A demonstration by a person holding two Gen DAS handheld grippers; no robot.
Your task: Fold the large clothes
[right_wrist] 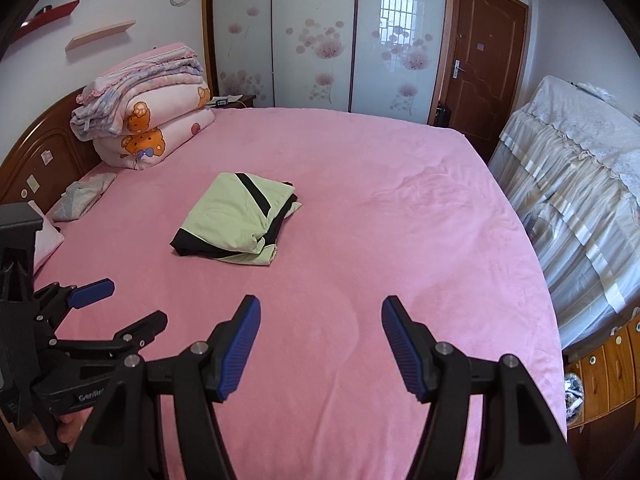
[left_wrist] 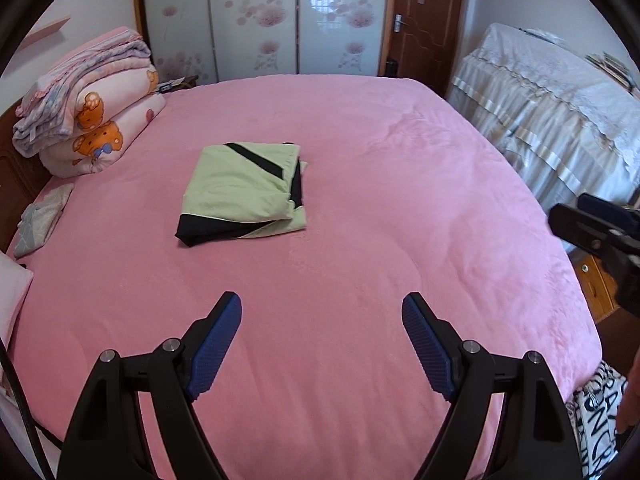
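Observation:
A light green and black garment (left_wrist: pixel 244 192) lies folded into a compact rectangle on the pink bed (left_wrist: pixel 360 240), left of the bed's middle. My left gripper (left_wrist: pixel 322 304) hovers above the near part of the bed, well short of the garment, open with nothing between its blue pads. The right wrist view shows the same folded garment (right_wrist: pixel 236 220) ahead and to the left. My right gripper (right_wrist: pixel 321 306) is open and empty too, above bare bedspread (right_wrist: pixel 400 240). The left gripper (right_wrist: pixel 128 304) appears at that view's left edge, jaws apart, a hand under it.
Stacked quilts (right_wrist: pixel 148 108) rest against the wooden headboard (right_wrist: pixel 44 152) at far left, with a small grey cloth (right_wrist: pixel 82 196) nearby. Cloth-covered furniture (right_wrist: pixel 580 168) and wooden drawers (right_wrist: pixel 608 360) stand along the bed's right side. Wardrobe doors (right_wrist: pixel 320 40) and a brown door (right_wrist: pixel 484 60) are behind.

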